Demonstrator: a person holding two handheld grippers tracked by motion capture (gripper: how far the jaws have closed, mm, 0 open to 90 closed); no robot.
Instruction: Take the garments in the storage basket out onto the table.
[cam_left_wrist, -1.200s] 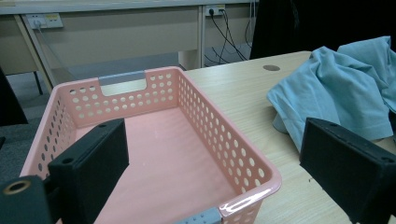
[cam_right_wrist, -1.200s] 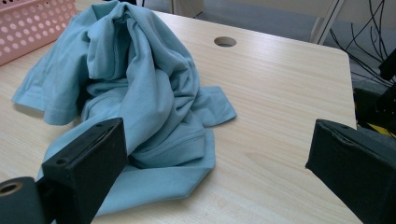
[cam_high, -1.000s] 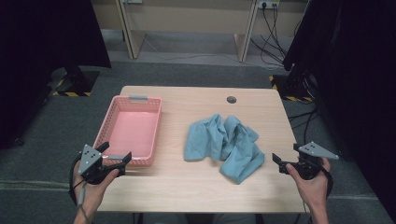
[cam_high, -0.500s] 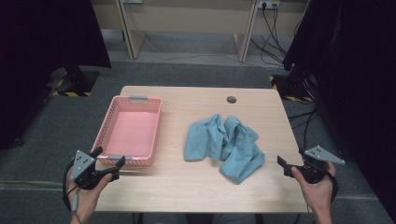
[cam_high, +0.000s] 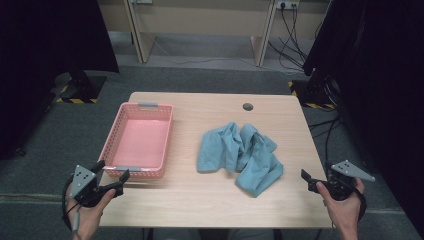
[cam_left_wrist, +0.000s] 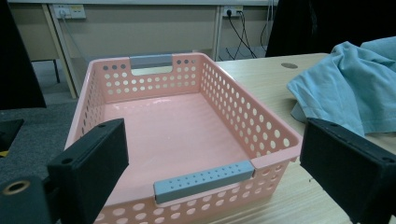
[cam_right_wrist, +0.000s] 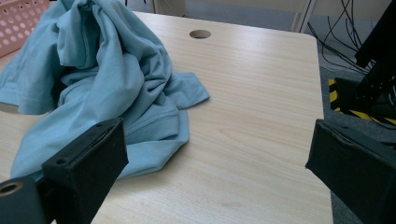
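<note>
I am holding the left gripper (cam_high: 111, 181) just off the counter (cam_high: 200, 205) edge, jaws spread wide, gripping nothing. Straight ahead of it the pink basket (cam_high: 111, 141) is sitting, its near grey handle (cam_left_wrist: 204, 180) lying between the jaws in the left gripper view. The basket is holding nothing. I am keeping the right gripper (cam_high: 312, 181) at the counter's right edge, jaws also wide apart and bare. The blue shirt (cam_high: 239, 156) is lying crumpled on the counter ahead and to the left of this gripper, near but not touching; its closest fold (cam_right_wrist: 154, 140) is sitting just beyond the left jaw. A round hole (cam_right_wrist: 200, 33) is showing far ahead.
</note>
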